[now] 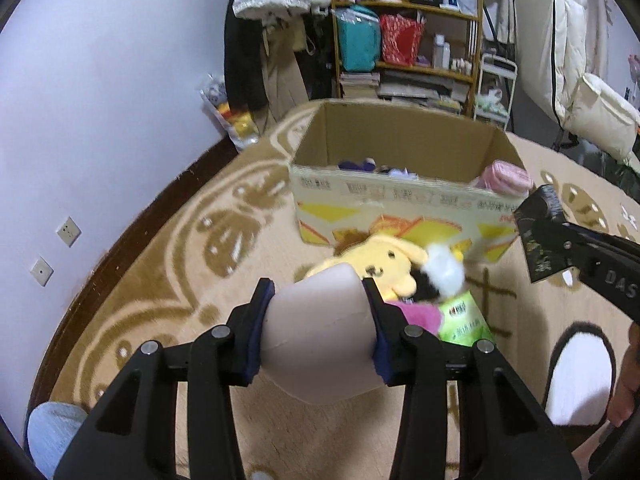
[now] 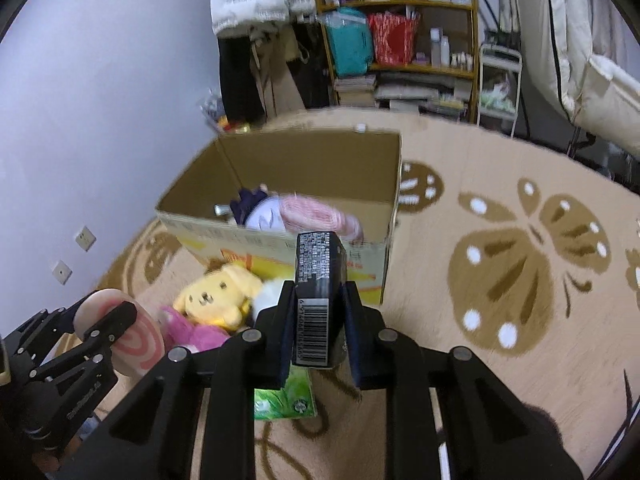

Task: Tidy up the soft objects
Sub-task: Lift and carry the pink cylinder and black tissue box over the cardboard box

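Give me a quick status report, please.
Left gripper shut on pink cushion. Right gripper shut on black packet. Cardboard box ahead, path open.

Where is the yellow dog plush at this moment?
The yellow dog plush lies on the carpet against the front of the cardboard box, beside a pink plush.
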A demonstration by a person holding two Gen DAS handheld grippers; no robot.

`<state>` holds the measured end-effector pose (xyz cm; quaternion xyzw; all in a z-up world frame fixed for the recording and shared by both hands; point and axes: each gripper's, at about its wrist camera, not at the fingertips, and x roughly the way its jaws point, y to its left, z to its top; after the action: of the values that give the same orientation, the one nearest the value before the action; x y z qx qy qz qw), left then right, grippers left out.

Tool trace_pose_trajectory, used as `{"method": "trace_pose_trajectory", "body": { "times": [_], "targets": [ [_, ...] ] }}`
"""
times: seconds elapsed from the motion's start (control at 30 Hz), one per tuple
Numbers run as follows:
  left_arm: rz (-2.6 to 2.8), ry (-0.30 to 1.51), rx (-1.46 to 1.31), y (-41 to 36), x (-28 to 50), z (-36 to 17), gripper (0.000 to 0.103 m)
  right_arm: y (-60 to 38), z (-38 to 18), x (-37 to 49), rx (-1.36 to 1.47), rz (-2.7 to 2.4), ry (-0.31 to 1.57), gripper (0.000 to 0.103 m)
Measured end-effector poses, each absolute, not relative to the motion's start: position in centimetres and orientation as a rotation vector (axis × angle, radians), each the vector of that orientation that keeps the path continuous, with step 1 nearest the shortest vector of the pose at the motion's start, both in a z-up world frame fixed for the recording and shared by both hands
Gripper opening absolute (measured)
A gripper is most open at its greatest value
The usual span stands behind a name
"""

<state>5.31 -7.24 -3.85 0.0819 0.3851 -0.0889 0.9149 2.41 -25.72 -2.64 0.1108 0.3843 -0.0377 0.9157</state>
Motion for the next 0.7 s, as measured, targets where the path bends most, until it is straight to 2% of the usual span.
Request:
{"method": "trace_pose_trajectory", "body": {
  "times": [0.3,0.7],
  "targets": [
    [-0.184,0.682,0.15,-6.9,6.3,-1.4,0.042,-25.4,1.1,1.6,0.201,-0.071,0.641,0.023],
    [-0.191,0.561,0.16,-8.5,8.4,2.0,0.042,-25.4,2.7,2.3,0.148,-0.113,0.572,0.023]
  ]
}}
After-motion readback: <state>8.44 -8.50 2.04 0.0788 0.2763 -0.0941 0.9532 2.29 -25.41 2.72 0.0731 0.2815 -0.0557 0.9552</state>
